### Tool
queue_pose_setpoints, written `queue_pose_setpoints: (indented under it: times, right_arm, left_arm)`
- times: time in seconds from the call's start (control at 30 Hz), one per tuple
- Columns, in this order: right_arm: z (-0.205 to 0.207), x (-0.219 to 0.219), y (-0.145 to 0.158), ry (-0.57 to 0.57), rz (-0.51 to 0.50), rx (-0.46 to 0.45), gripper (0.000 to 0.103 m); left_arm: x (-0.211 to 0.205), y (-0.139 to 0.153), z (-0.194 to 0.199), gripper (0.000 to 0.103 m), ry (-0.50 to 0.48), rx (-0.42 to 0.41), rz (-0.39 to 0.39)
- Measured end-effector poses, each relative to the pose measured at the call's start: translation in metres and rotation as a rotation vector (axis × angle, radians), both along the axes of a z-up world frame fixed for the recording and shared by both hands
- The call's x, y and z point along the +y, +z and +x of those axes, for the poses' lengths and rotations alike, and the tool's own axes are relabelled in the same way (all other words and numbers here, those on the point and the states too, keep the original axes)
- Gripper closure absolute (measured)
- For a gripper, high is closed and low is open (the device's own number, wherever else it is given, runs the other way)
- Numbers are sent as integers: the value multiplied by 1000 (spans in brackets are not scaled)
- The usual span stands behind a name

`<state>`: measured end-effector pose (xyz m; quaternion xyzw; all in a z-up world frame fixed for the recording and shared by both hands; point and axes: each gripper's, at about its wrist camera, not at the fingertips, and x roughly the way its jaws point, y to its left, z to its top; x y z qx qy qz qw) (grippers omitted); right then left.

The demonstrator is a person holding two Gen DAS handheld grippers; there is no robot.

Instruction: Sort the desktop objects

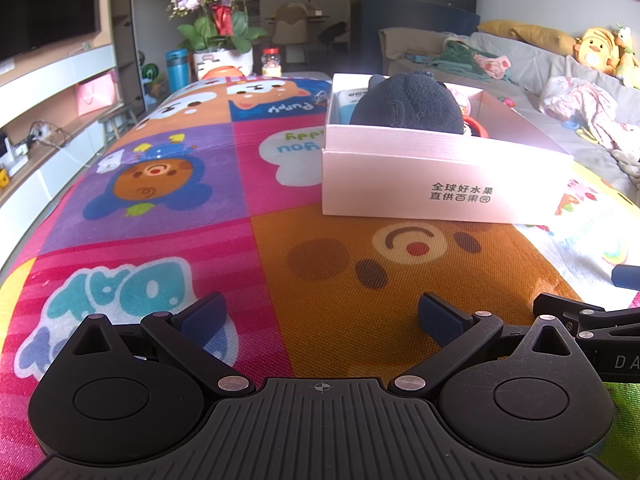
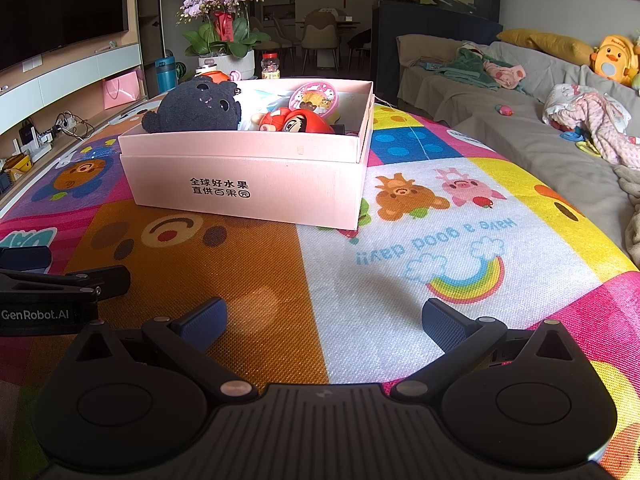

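Observation:
A pale pink cardboard box (image 1: 444, 184) (image 2: 248, 188) with black printed characters stands on the cartoon-print mat. Inside it lie a dark plush toy (image 1: 408, 104) (image 2: 196, 106), a red doll figure (image 2: 296, 120), a round pink case (image 2: 314, 98) and a white-and-blue tube (image 1: 348, 104). My left gripper (image 1: 322, 316) hovers low over the orange bear panel, short of the box, open and holding nothing. My right gripper (image 2: 324, 320) is also open and empty, over the seam between the orange and white panels. Each gripper shows at the edge of the other's view.
The colourful mat (image 2: 440, 240) covers the table. At its far end stand a potted orchid (image 2: 224, 36), a blue bottle (image 2: 165, 74) and a candy jar (image 2: 271, 66). A grey sofa (image 2: 520, 128) with clothes and a yellow duck backpack (image 2: 614, 60) runs along the right. A TV cabinet lines the left.

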<state>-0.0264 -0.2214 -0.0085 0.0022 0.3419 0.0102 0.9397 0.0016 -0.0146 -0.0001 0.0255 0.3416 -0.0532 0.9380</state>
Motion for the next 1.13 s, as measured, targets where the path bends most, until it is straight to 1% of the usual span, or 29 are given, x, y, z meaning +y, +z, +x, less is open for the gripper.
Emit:
queue_pose_setpoints:
  times: [0.67, 0.73, 0.87, 1.13]
  right_arm:
    - [0, 0, 0, 0, 1, 0, 0]
    - [0, 0, 0, 0, 0, 0, 0]
    - [0, 0, 0, 0, 1, 0, 0]
    - [0, 0, 0, 0, 0, 0, 0]
  left_arm:
    - [-1, 1, -1, 0, -1, 2, -7]
    - [-1, 2, 0, 0, -9, 13, -3]
    - [2, 6, 3, 0, -24, 64, -6]
    - [4, 5, 0, 0, -44, 62, -7]
